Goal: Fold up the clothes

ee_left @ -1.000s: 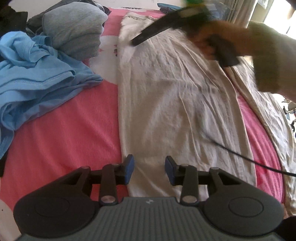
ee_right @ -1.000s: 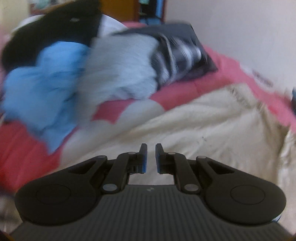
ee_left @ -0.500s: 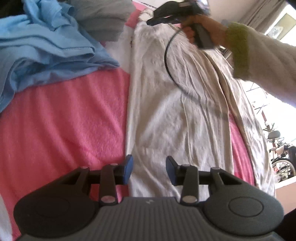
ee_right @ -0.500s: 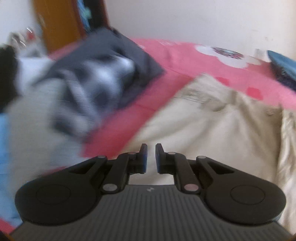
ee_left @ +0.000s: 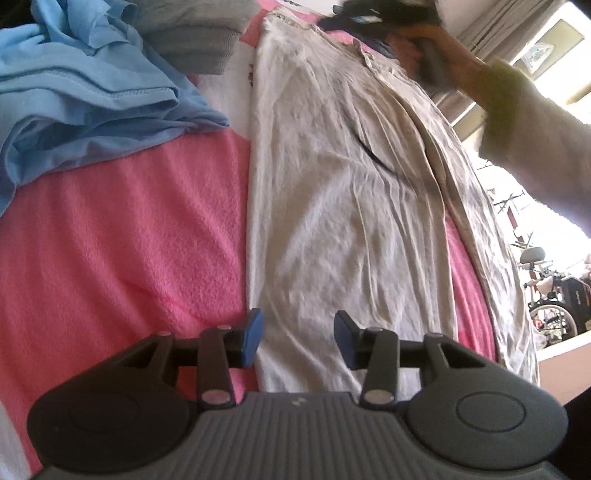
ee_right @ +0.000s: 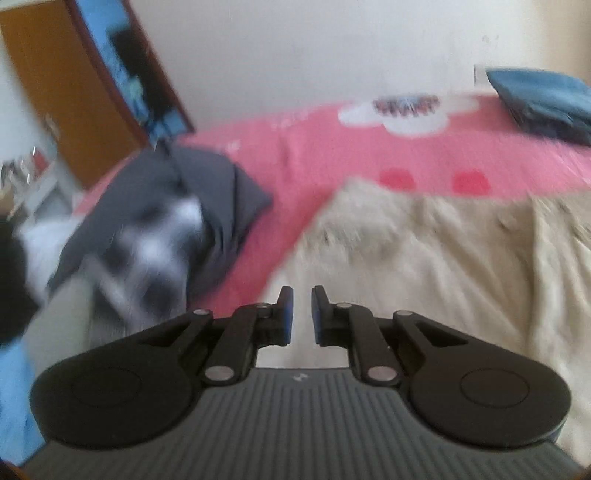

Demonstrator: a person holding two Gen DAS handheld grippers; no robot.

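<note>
Cream trousers [ee_left: 343, 206] lie lengthwise on the pink bedspread [ee_left: 122, 236]. My left gripper [ee_left: 298, 334] is open and empty, low over the near hem, its jaws astride the left edge of the cloth. My right gripper [ee_right: 299, 314] hovers over the far waistband end of the trousers [ee_right: 443, 258]. Its jaws stand a narrow gap apart with nothing between them. In the left wrist view the right gripper [ee_left: 376, 16] shows blurred at the top, held in the person's hand.
A light blue garment [ee_left: 81, 103] and a grey one [ee_left: 199, 40] are piled left of the trousers. A dark grey and striped pile [ee_right: 159, 236] lies beside the waistband. A blue folded item [ee_right: 539, 99] sits by the wall. The bed edge is at right.
The left gripper has dropped lower and closer to the hem. The right gripper has swung right along the far end of the trousers and opened by a small gap.
</note>
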